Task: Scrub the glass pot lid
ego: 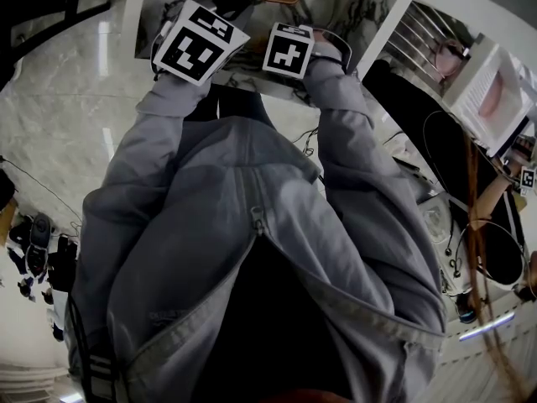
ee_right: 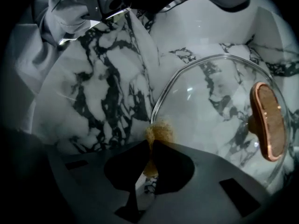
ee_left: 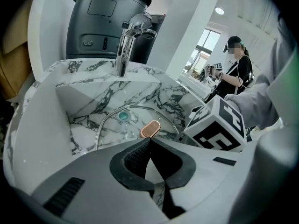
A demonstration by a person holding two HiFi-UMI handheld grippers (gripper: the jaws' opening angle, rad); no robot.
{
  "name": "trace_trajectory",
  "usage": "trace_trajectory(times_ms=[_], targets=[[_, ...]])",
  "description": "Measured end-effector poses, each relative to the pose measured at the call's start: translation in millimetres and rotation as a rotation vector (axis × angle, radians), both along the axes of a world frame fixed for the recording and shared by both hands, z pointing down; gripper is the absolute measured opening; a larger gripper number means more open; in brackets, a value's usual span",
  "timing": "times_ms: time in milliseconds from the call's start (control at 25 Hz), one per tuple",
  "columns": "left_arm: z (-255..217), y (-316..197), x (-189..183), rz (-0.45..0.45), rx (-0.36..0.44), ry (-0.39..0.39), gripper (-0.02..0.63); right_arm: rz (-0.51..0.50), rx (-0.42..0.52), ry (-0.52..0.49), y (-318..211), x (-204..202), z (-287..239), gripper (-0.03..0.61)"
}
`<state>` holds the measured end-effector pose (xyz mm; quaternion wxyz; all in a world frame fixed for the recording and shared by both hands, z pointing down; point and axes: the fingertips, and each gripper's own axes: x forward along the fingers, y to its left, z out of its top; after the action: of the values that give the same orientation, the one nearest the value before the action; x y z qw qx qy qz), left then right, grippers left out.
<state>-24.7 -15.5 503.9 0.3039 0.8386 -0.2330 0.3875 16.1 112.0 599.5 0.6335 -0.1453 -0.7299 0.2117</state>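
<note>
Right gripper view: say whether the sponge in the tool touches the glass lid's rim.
Cannot tell. In the right gripper view the sponge overlaps the lid's rim, but depth is unclear.

A chrome faucet [ee_left: 126,45] rises over the marble sink [ee_left: 84,93], a dark appliance [ee_left: 108,20] behind.

The head view looks steeply down past the jacket [ego: 252,250] to the sink [ego: 361,7] at its top edge. The left gripper view faces the tap [ee_left: 125,45] across the sink; the right, dimmer, seems nearer the lid [ee_right: 210,111], which both show.
</note>
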Motion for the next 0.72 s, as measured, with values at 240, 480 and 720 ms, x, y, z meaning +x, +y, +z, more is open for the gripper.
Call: trace_trajectory(times_ms=[240, 480, 720], targets=[[16, -13, 12, 0.094, 0.027, -0.050, 0.017, 0.072, -0.092, -0.026, 11, -1, -3, 0.049], [46, -22, 33, 0.235, 0.039, -0.073, 0.250, 0.162, 0.002, -0.081, -19, 4, -32, 0.048], [71, -24, 61, 0.401, 0.104, -0.122, 0.250, 0.195, 0.091, -0.071, -49, 28, -62, 0.048]])
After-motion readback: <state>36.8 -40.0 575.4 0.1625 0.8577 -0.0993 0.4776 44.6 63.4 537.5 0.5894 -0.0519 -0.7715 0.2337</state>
